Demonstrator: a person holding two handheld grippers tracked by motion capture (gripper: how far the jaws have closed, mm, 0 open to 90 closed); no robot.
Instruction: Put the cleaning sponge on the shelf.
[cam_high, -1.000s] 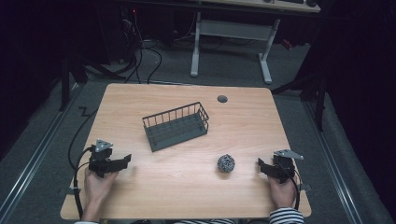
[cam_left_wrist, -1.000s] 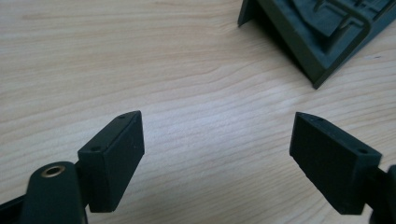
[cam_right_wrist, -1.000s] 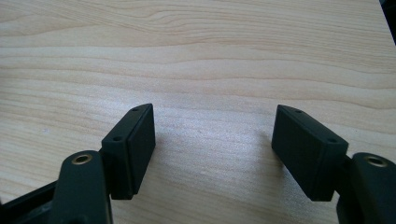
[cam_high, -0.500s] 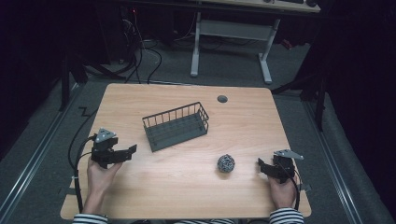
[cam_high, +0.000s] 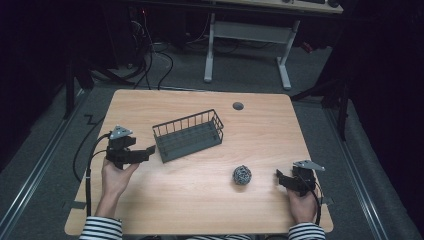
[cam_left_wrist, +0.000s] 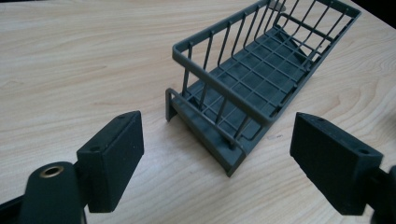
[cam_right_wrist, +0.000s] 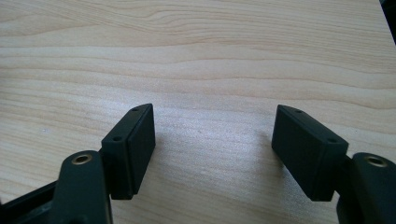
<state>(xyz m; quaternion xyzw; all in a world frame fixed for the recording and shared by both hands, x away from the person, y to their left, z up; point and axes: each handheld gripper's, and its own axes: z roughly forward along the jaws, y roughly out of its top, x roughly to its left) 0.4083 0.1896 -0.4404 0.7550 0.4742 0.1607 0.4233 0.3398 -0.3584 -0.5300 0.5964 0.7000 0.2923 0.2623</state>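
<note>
Where the high view looks down: light wood table (cam_high: 200, 200), dark wire basket (cam_high: 189, 135) near its middle, set at a slant, long side running from near-left to far-right. Small crumpled metallic ball (cam_high: 242, 175) on the bare wood nearer the person, to the right of the basket and well apart from it. Round dark grommet (cam_high: 238, 106) toward the far edge. Left gripper (cam_high: 145, 152) held in the left hand (cam_high: 116, 175) just beside the basket's near-left end, tips pointing at it, not touching. Right gripper (cam_high: 279, 176) held in the right hand (cam_high: 300, 202) low at the near-right of the table, aimed toward the ball with a gap between. Striped sleeves at the bottom edge; grey floor, cables and a white-legged desk beyond. From the left gripper view: jaws spread wide with nothing between them, basket's short end straight ahead, grid floor and upright bars plain, detail lost from above; basket empty. From the right gripper view: jaws spread wide over bare wood grain, nothing gripped. Spread of either pair too small to judge from the high view.
</note>
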